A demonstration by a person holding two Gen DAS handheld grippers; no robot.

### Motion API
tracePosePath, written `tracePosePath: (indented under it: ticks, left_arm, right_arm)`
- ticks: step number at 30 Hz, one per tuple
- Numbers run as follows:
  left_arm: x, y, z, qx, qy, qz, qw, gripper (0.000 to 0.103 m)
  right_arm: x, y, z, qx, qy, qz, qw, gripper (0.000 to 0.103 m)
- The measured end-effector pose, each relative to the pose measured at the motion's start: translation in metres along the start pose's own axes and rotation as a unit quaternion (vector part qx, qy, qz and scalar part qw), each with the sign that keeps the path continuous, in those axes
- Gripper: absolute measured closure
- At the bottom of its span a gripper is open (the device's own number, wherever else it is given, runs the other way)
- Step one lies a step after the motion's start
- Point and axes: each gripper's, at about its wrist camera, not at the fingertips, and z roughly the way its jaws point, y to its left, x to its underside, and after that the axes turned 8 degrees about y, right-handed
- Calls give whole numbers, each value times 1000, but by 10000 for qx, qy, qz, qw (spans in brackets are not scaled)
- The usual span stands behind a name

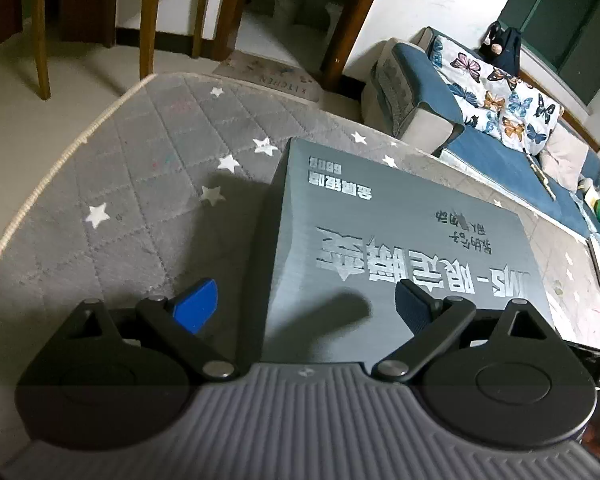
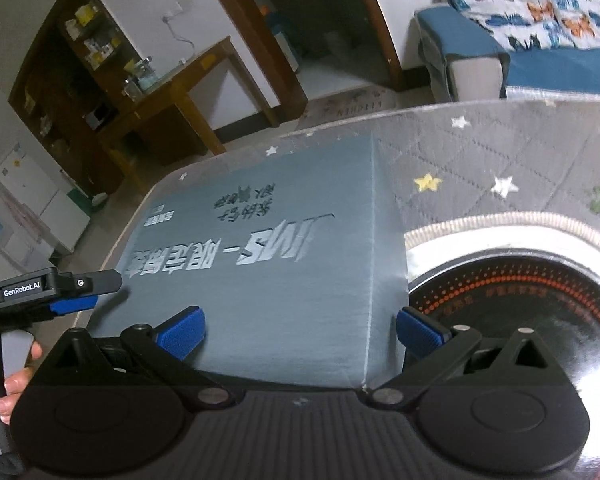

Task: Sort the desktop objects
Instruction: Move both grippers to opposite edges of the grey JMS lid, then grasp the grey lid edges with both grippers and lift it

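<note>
My left gripper (image 1: 306, 306) has its jaws spread wide with nothing between the blue pads, and my right gripper (image 2: 300, 330) is also released, its jaws standing at the two sides of the near end of the grey box (image 2: 268, 280) without pressing it. The box lies flat just in front of both jaws with its long axis running away from me, and its silver print reads upside down to me, "JMS -" followed by Chinese characters, while "GenRobot.AI" stands on the left gripper's body (image 2: 22, 292). Under the box is a grey quilted mat (image 1: 140, 184) with white stars, to the right of my right jaws is a round black cooktop (image 2: 520, 292) with orange dots, and farther away are a doormat (image 1: 268, 74) with the word "KITCHEN", a blue sofa (image 1: 500, 152) with a butterfly cover, and a wooden table (image 2: 196, 76).
</note>
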Motion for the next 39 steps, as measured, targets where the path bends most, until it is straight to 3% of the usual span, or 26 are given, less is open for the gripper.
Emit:
tracePosePath:
  ticks: [11, 19, 39]
  left_arm:
    - [1, 4, 22, 365, 261, -178, 9988, 8]
    - [1, -3, 20, 271, 177, -64, 9995, 8]
    - [-6, -26, -39, 447, -388, 182, 9981, 8]
  right_arm:
    - [-5, -14, 23, -140, 145, 148, 9997, 0]
    - [-6, -11, 21, -164, 92, 116, 9998, 0]
    - [-18, 0, -29, -243, -348, -116, 9990, 0]
